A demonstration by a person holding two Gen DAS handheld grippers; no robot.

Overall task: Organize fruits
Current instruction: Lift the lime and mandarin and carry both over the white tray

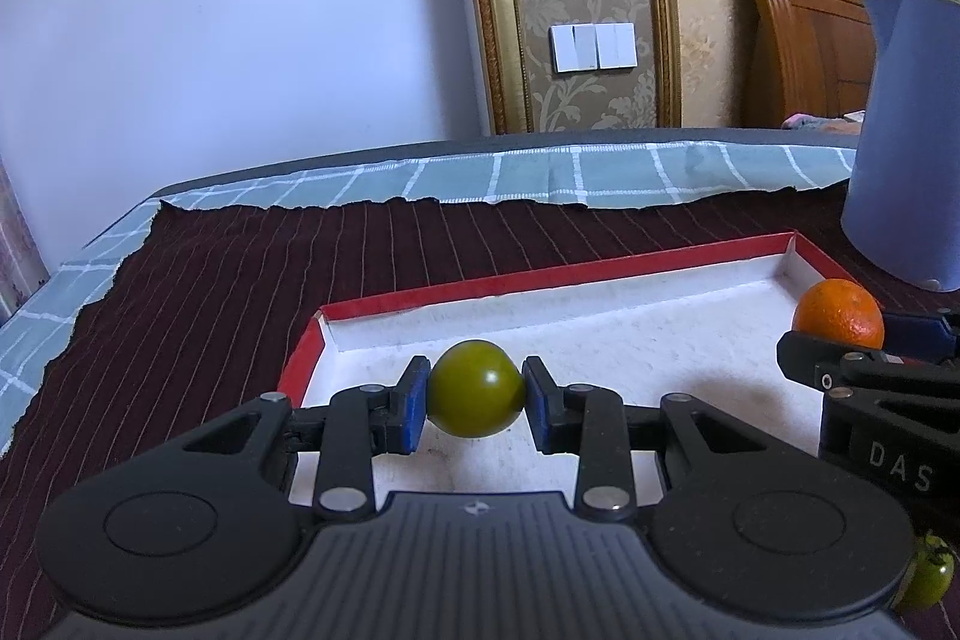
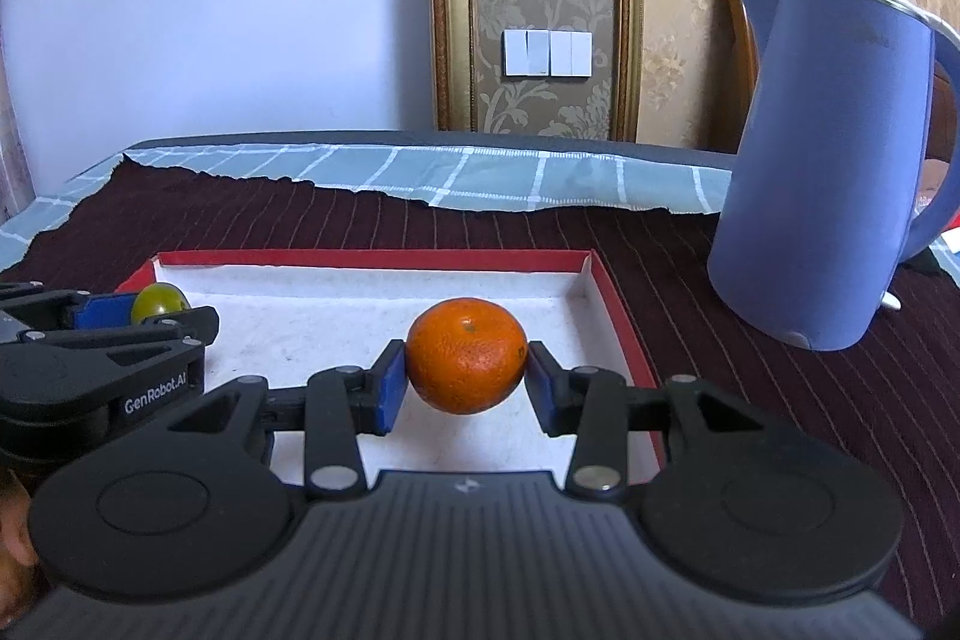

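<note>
My left gripper (image 1: 476, 388) is shut on a green round fruit (image 1: 476, 388), held over the left part of a shallow red-rimmed tray (image 1: 540, 280) with a white floor. My right gripper (image 2: 467, 363) is shut on an orange (image 2: 467, 363) over the right part of the same tray (image 2: 372, 259). In the left wrist view the orange (image 1: 840, 311) and the right gripper show at the right edge. In the right wrist view the green fruit (image 2: 159, 301) and the left gripper show at the left edge. Another green fruit (image 1: 927, 577) lies low at the right, half hidden.
A tall blue kettle (image 2: 828, 172) stands right of the tray on the dark striped cloth (image 2: 750, 340). A pale checked cloth (image 1: 540, 172) covers the table's far edge. Behind are a wall, light switches (image 1: 593, 47) and a wooden headboard (image 1: 804, 34).
</note>
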